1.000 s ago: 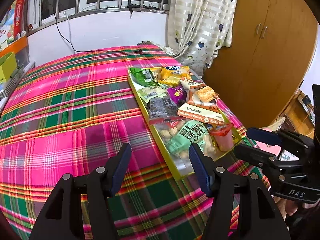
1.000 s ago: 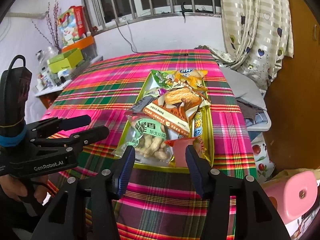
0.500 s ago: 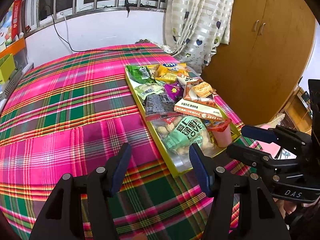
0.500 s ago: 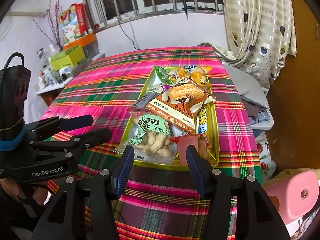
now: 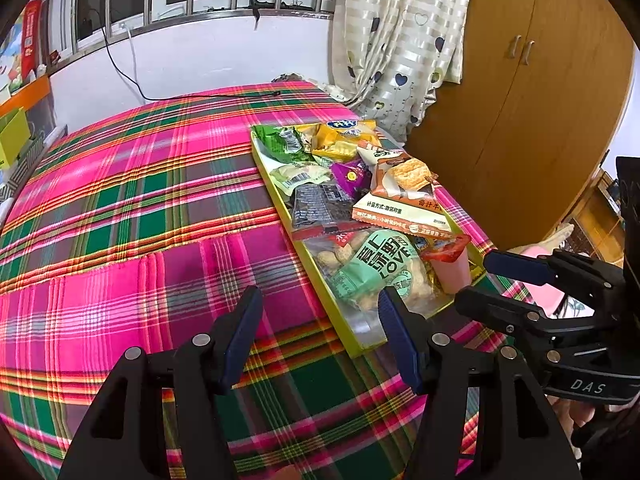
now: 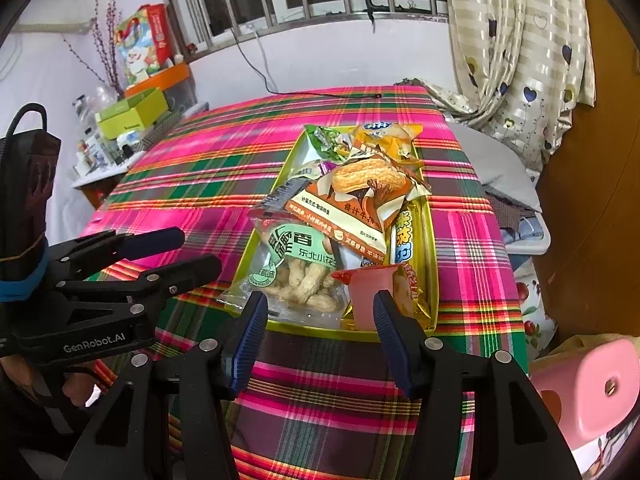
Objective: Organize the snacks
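A long yellow-green tray (image 6: 433,248) lies on the worktop (image 5: 132,216), which wears a pink and green checked cloth. The tray is full of snacks. At the end of the tray nearest the cameras sits a clear bag of peanuts (image 6: 298,266) with a green label. Just beside it, at the tray's near right corner, stands a small pink jelly cup (image 6: 366,294) with a red lid. A yellow snack bar (image 6: 412,240) lies along the tray's right wall. On top of the pile rests an orange and white packet (image 6: 348,204) with a picture of a golden biscuit. A dark packet (image 5: 320,206) and a purple one (image 5: 350,174) lie near the middle of the tray. At the tray's far end sit a green packet (image 6: 326,140) and a yellow packet (image 6: 386,138).

The left hand-held gripper (image 5: 318,334) hangs over the cloth just left of the tray's near end, tilted down. Its jaws are apart and nothing is between them. The right hand-held gripper (image 6: 318,330) hangs just before the tray's near end, tilted down too. Its jaws have just been opening, and they are empty, with the peanut bag and jelly cup just past them.
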Demonstrator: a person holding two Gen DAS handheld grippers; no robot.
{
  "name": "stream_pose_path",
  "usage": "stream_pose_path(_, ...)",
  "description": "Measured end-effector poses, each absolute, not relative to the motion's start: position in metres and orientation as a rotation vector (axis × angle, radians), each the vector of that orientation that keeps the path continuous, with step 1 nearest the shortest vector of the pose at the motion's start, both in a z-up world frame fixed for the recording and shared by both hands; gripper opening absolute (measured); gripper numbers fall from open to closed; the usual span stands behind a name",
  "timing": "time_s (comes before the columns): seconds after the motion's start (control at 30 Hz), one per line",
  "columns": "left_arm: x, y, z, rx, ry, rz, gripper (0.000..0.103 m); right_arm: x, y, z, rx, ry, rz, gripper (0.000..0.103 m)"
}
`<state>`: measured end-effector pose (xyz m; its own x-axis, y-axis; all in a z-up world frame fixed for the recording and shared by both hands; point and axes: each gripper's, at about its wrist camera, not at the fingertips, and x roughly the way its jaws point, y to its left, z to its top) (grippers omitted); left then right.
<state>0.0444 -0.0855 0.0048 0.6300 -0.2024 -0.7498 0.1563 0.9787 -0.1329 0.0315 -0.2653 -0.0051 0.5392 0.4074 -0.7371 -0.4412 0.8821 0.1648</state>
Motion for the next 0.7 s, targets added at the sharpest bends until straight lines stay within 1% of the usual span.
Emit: stream_pose_path(0.7, 0.0465, -0.083, 0.003, -0.074, 0.877, -0.218, 0.061, 0.0337, -0.2638, -0.0046, -0.052, 0.871, 0.521, 0.057)
